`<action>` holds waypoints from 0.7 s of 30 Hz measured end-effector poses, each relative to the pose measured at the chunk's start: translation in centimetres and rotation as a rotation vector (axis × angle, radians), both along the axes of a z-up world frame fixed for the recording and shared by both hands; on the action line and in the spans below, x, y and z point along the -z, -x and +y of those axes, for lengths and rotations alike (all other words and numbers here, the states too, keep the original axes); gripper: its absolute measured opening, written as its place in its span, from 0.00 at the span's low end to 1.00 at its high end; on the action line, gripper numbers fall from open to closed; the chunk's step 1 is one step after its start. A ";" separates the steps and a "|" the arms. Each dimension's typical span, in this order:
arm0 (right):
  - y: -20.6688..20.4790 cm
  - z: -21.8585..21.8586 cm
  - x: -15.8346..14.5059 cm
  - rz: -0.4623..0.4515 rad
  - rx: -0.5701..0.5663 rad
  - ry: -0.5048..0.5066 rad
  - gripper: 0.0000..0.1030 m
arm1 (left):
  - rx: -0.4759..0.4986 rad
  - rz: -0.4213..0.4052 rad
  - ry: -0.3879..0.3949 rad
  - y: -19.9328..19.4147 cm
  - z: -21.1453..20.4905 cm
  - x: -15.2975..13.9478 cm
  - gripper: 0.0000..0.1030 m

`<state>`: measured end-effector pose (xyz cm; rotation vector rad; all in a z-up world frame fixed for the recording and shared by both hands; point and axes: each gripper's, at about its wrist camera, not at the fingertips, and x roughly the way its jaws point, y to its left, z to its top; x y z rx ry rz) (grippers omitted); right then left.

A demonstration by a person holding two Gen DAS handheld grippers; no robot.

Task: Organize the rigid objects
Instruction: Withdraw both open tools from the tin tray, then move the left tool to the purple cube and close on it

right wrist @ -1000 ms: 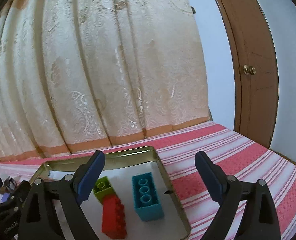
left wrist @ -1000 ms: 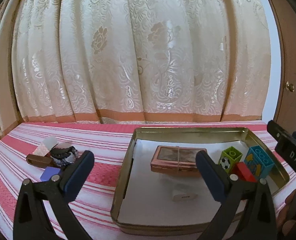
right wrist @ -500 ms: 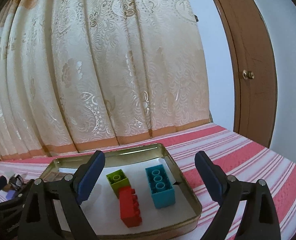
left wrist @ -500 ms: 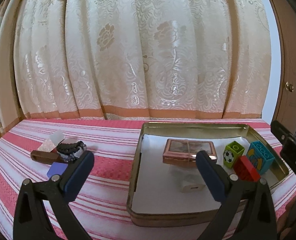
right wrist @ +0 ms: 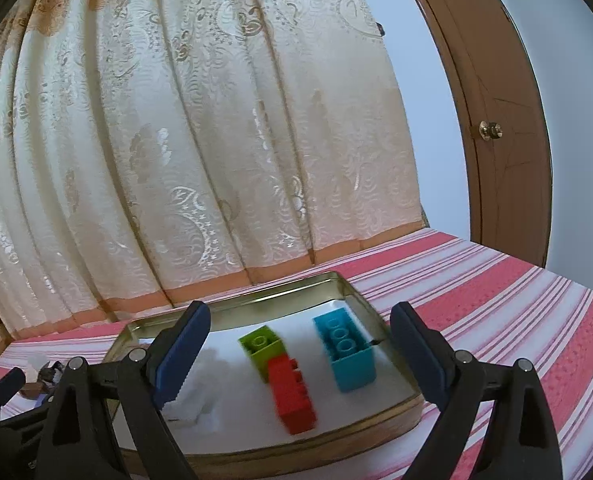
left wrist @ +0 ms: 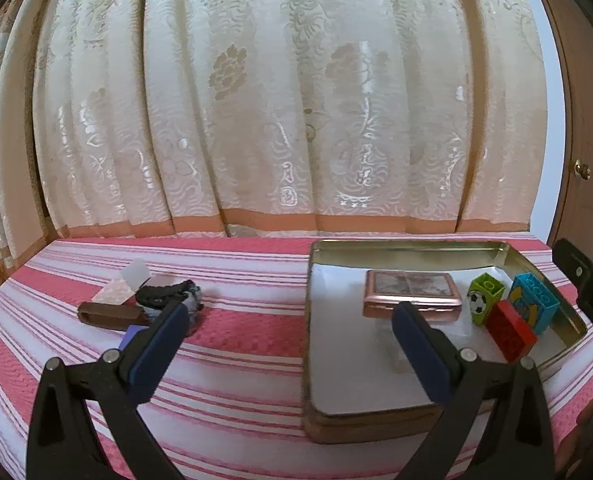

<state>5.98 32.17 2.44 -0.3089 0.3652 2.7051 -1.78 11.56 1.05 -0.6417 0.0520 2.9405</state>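
A gold metal tin [left wrist: 408, 249] lined with white paper sits on the striped cloth. In it lie a copper flat case [left wrist: 410, 294], a green brick [left wrist: 483, 295], a red brick [left wrist: 510, 330] and a blue brick [left wrist: 534, 306]. The tin [right wrist: 256, 300] also shows in the right wrist view with the green brick [right wrist: 262, 346], red brick [right wrist: 292, 394] and blue brick [right wrist: 346, 354]. My left gripper [left wrist: 288, 346] is open and empty over the tin's left edge. My right gripper [right wrist: 300, 354] is open and empty above the bricks. A pile of small items [left wrist: 144, 304] lies left of the tin.
The pile holds a brown stick [left wrist: 110, 315], a black ring-like object [left wrist: 164, 294] and a pale card [left wrist: 126, 282]. A cream curtain [left wrist: 288, 100] hangs behind the table. A wooden door [right wrist: 500, 128] stands at the right. The right gripper's body [left wrist: 588, 284] shows at the right edge.
Both grippers have drawn back and lower. The left view has shifted left, so the tin now sits further right. Jaws stayed open.
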 end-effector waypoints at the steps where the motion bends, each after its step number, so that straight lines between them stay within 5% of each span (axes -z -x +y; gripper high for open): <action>1: 0.0 -0.4 0.0 -0.001 -0.008 -0.003 0.90 | -0.003 0.000 -0.001 0.0 -0.3 0.0 1.00; 21: 2.1 -8.6 0.2 -0.025 -0.098 -0.028 0.90 | -0.066 -0.034 -0.014 1.1 -6.3 0.4 1.00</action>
